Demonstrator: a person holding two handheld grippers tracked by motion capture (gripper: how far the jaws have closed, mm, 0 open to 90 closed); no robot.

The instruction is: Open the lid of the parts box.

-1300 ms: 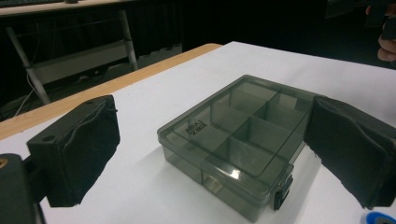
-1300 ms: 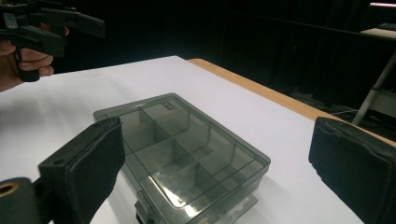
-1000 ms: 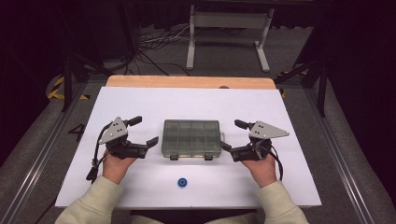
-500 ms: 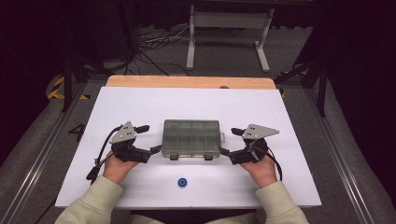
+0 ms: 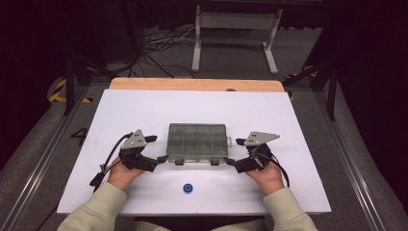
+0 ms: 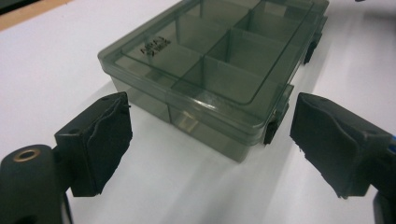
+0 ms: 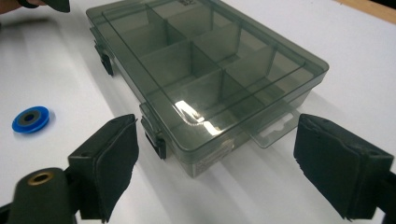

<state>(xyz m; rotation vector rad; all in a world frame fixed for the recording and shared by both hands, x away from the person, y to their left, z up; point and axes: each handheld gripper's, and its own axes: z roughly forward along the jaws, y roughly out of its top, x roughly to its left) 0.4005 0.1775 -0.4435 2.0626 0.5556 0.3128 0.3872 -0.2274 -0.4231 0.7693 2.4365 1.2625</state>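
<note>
White board (image 5: 144,115) covers the table, a strip of bare wood (image 5: 192,84) along its upper edge; dark floor, cables and a metal frame (image 5: 235,29) fill the top of the high view. At centre lies the smoky clear compartment box (image 5: 197,142), lid shut, a blue ring (image 5: 187,188) below it. The left gripper (image 5: 162,159) and right gripper (image 5: 230,161) flank its lower corners — jaws apart, just closing a little, touching nothing. Gripper views add detail: lid lettering (image 6: 156,45), black latches (image 7: 160,144), a hang tab (image 7: 275,130).

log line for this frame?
left gripper: open, at box corner | right gripper: open, at box corner | compartment box: lid closed | blue ring: untouched
</note>
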